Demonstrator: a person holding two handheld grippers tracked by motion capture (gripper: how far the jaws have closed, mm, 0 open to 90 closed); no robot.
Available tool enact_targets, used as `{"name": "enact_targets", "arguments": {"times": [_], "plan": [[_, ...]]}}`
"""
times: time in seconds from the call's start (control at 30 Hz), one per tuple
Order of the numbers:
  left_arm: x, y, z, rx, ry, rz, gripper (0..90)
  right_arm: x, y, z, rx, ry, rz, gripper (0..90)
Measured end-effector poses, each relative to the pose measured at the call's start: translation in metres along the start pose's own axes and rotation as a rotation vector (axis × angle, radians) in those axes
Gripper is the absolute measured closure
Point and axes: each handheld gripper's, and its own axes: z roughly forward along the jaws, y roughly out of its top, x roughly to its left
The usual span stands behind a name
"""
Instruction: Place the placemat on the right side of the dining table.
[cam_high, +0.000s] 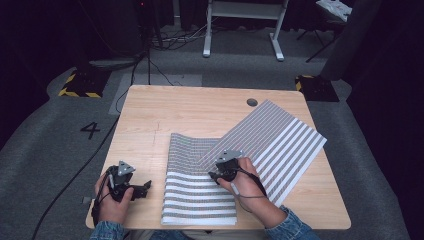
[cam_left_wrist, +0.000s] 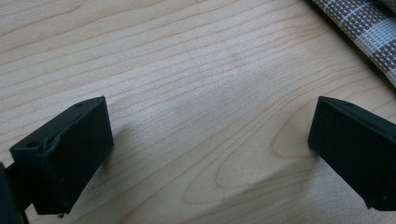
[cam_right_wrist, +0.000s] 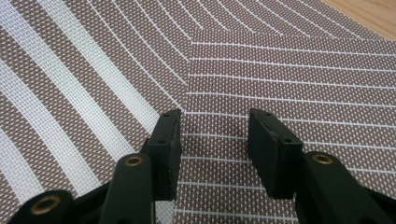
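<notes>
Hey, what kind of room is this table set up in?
Probably a lab or recording studio, not a home: dark curtains, grey carpet with loose cables, yellow-and-black floor plates, a number 4 marked beside the wooden table, where two striped mats overlap.

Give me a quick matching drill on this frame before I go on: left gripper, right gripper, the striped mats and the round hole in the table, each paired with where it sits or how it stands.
Things:
1. left gripper
2. right gripper
3. two striped mats
4. round hole

Places or states:
A. near the table's far edge, beside a mat corner
B. jaws wide apart over bare wood, left of the mats
C. overlapping, one straight and one lying at an angle
D. jaws apart over the woven mat, at the edge where the mats overlap

Pairs: 1-B, 2-D, 3-C, 4-A
</notes>
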Motion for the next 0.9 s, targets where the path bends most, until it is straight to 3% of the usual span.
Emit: {"name": "enact_targets", "arguments": {"times": [0.23,0.27,0.43,0.53,0.57,0.6,0.67,0.8,0.9], "plan": [[0.000,0.000,0.000,0.000,-0.001,-0.001,0.1,-0.003,-0.002,0.000,-0.014,0.005,0.008,63.8],[0.000,0.000,0.000,0.000,0.000,0.000,0.1,-0.004,-0.002,-0.001,-0.011,-0.001,0.001,68.2],[0.000,0.000,0.000,0.001,-0.001,-0.001,0.1,-0.017,0.002,-0.001,0.021,0.046,0.037,78.7],[0.000,0.000,0.000,0.000,0.000,0.000,0.1,-0.022,0.005,-0.001,0.044,0.034,-0.006,86.4],[0.000,0.000,0.000,0.000,0.000,0.000,0.1,-0.021,0.006,-0.001,0.041,0.047,0.020,87.2],[0.000,0.000,0.000,0.000,0.002,-0.002,0.1,-0.023,0.006,-0.001,0.048,0.040,0.000,87.8],[0.000,0.000,0.000,0.000,0.001,0.000,0.1,-0.023,0.006,-0.003,0.030,0.051,0.018,88.5],[0.000,0.000,0.000,-0.001,0.003,-0.002,0.1,-0.021,0.007,-0.013,-0.011,0.031,-0.019,89.2],[0.000,0.000,0.000,-0.002,0.003,-0.004,0.1,-0.020,0.005,-0.024,-0.023,0.048,-0.024,89.4]]}}
